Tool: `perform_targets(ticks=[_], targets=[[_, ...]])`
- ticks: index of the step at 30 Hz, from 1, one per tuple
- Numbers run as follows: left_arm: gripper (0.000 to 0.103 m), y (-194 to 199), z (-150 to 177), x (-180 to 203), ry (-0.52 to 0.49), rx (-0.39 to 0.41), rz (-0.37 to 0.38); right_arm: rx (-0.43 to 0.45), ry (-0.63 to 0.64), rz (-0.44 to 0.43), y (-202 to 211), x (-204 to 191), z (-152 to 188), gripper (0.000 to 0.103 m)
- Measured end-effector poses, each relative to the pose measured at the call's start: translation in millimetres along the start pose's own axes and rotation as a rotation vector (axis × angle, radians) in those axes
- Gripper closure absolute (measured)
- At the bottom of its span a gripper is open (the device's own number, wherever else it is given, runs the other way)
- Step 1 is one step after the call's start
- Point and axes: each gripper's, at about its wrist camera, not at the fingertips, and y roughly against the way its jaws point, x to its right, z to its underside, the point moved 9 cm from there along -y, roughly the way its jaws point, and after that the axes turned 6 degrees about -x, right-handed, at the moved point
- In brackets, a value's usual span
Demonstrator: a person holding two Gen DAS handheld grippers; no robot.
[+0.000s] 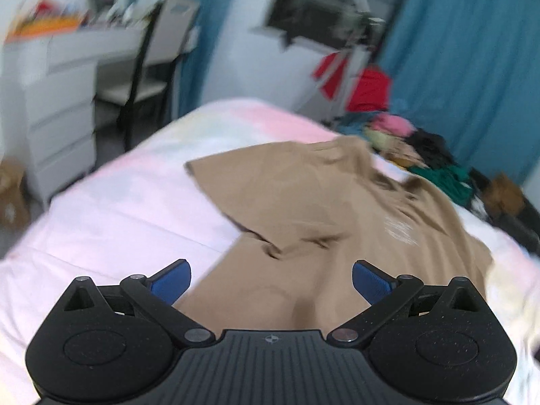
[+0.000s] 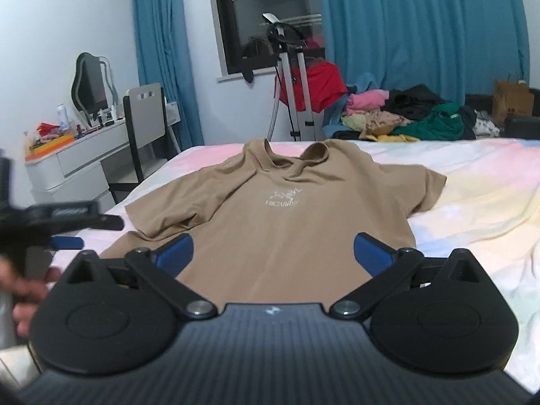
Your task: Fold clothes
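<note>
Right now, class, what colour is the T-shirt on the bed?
Tan T-shirt, with a pale chest print; clearest in the right wrist view.

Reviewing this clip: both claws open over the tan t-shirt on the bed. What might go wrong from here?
1. The tan cotton t-shirt is not flat: its collar stands up and one sleeve is bunched, so a fold may trap wrinkles.
2. The left claw view is motion-blurred; a quick grab may miss the hem.
3. An open right claw may also pinch the pastel bedsheet.

One tan T-shirt [image 2: 270, 209], one bed [image 2: 472, 202], one chair [image 2: 145, 118], two tongs [image 2: 273, 254], one clothes pile [image 2: 405, 114].
</note>
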Motion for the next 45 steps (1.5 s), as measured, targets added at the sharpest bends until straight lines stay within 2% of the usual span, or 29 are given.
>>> perform_targets(ticks=[3, 7, 10, 14, 17, 19, 20, 22, 25, 28, 32, 35, 38, 39, 41, 43, 45], targets=[[0.002, -33.6, -26.0, -21.3, 0.021, -0.004, -0.05, -0.006, -0.021, -0.003, -6.9, 3.5, 3.5, 0.0], [0.002, -72.1, -57.3, -44.5, -0.007, 0.04, -0.132, -0.051, -0.115, 0.0, -26.7, 21.3, 9.2, 0.0], [0.009, -104.9, -74.3, -52.5, -0.031, 0.027, -0.145, -0.068, -0.183, -0.011, -40.3, 33.4, 13.7, 0.0], [0.015, -137.1, -88.8, -48.5, -0.121, 0.036, -0.169, -0.104, -0.2, -0.025, -63.3, 38.3, 22.3, 0.0], [0.033, -148.5, -100.3, -39.3, -0.184, 0.071, -0.176, -0.136, -0.19, -0.046, -77.2, 33.8, 25.9, 0.0], [0.054, -154.6, -105.7, -37.0, -0.196, 0.071, -0.165, -0.158, -0.184, -0.059, -86.3, 30.9, 28.3, 0.0], [0.06, -156.3, -108.0, -35.7, -0.199, 0.075, -0.164, -0.168, -0.18, -0.066, -90.9, 29.4, 29.6, 0.0], [0.087, -157.9, -112.5, -32.9, -0.206, 0.086, -0.17, -0.19, -0.174, -0.08, -99.9, 26.5, 32.0, 0.0], [0.093, -159.8, -126.3, -29.3, -0.22, 0.072, -0.175, -0.214, -0.17, -0.093, -110.0, 24.9, 34.0, 0.0], [0.093, -146.2, -160.2, -21.7, -0.283, 0.129, -0.221, -0.199, -0.196, -0.066, -102.7, 37.1, 28.2, 0.0], [0.094, -137.5, -225.3, -17.4, -0.296, 0.184, -0.342, -0.192, -0.218, -0.043, -99.7, 49.6, 25.0, 0.0], [0.094, -143.2, -272.2, -12.7, -0.326, 0.239, -0.498, -0.191, -0.209, -0.031, -101.7, 52.5, 24.4, 0.0], [0.097, -165.4, -298.5, -16.1, -0.358, 0.252, -0.673, -0.177, -0.194, -0.015, -104.1, 54.4, 21.5, 0.0], [0.098, -173.0, -301.3, -18.1, -0.346, 0.254, -0.683, -0.169, -0.186, -0.008, -104.8, 55.6, 19.9, 0.0], [0.094, -188.5, -299.7, -23.2, -0.287, 0.246, -0.627, -0.15, -0.165, 0.009, -105.7, 58.9, 16.3, 0.0], [0.08, -202.4, -289.5, -26.8, -0.238, 0.207, -0.564, -0.126, -0.147, 0.028, -106.4, 64.1, 12.6, 0.0], [0.074, -208.1, -275.3, -21.5, -0.234, 0.185, -0.507, -0.108, -0.142, 0.041, -108.2, 69.6, 10.2, 0.0]])
